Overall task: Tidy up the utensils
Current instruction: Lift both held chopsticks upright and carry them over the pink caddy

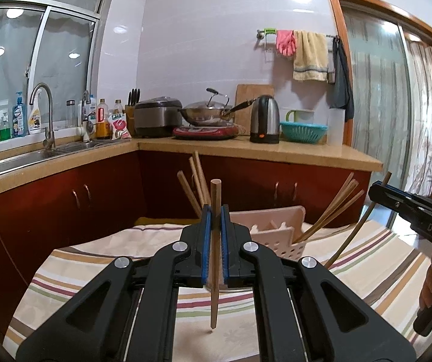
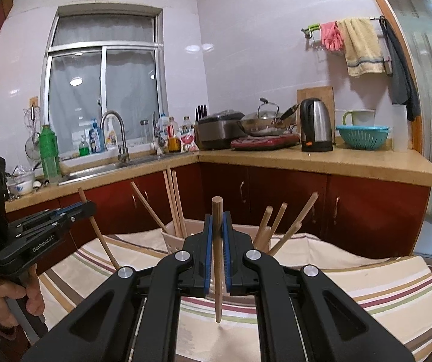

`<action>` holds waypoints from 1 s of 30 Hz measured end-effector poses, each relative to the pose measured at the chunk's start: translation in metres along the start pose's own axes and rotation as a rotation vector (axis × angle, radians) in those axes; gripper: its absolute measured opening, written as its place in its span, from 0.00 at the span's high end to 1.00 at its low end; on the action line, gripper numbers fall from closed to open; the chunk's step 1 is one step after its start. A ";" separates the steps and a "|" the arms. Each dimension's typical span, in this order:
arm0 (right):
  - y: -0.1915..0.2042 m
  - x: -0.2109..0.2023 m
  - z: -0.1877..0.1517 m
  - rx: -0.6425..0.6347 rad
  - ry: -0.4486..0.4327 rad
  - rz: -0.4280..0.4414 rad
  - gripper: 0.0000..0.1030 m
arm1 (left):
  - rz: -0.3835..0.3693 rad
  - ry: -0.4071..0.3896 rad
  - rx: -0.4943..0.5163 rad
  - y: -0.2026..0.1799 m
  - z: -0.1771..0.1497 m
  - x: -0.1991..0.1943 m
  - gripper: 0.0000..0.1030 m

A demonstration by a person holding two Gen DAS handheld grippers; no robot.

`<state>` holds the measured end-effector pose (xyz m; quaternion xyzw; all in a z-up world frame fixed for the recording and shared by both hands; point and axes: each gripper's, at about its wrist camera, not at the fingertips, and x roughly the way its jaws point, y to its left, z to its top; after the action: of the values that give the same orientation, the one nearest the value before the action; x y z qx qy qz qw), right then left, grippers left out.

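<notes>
My left gripper (image 1: pixel 215 211) is shut on a wooden chopstick (image 1: pixel 215 271), held upright with its tip just above the striped cloth (image 1: pixel 95 277). My right gripper (image 2: pixel 216 220) is shut on another wooden chopstick (image 2: pixel 217 277), also upright over the cloth. A pale perforated utensil holder (image 1: pixel 279 235) stands just beyond both grippers, with several chopsticks (image 1: pixel 330 214) leaning in its compartments; it also shows in the right wrist view (image 2: pixel 173 241). The right gripper appears at the right edge of the left wrist view (image 1: pixel 380 188), the left gripper at the left of the right wrist view (image 2: pixel 90 208).
The striped cloth (image 2: pixel 366 283) covers the table. Behind it, red cabinets (image 1: pixel 65 205) carry a counter with a sink (image 1: pixel 19 160), a rice cooker (image 1: pixel 155 117), a wok (image 1: pixel 206 111), a kettle (image 1: pixel 264 119) and a teal colander (image 1: pixel 303 131). A glass door (image 1: pixel 397 105) is at the right.
</notes>
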<state>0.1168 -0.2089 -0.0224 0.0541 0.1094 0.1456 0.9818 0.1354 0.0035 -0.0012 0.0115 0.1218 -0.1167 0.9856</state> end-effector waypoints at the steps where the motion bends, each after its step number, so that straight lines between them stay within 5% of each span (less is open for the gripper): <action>1: 0.001 -0.004 0.004 -0.003 -0.012 0.002 0.93 | -0.006 -0.010 -0.001 -0.001 0.004 -0.004 0.94; 17: 0.010 -0.036 0.047 -0.052 -0.141 0.017 0.93 | -0.052 -0.203 0.033 -0.019 0.074 -0.038 0.94; 30: 0.003 -0.004 0.071 -0.069 -0.203 -0.001 0.93 | -0.058 -0.269 0.029 -0.030 0.104 -0.006 0.94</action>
<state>0.1286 -0.2120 0.0478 0.0347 0.0045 0.1427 0.9892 0.1478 -0.0294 0.1010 0.0065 -0.0129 -0.1472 0.9890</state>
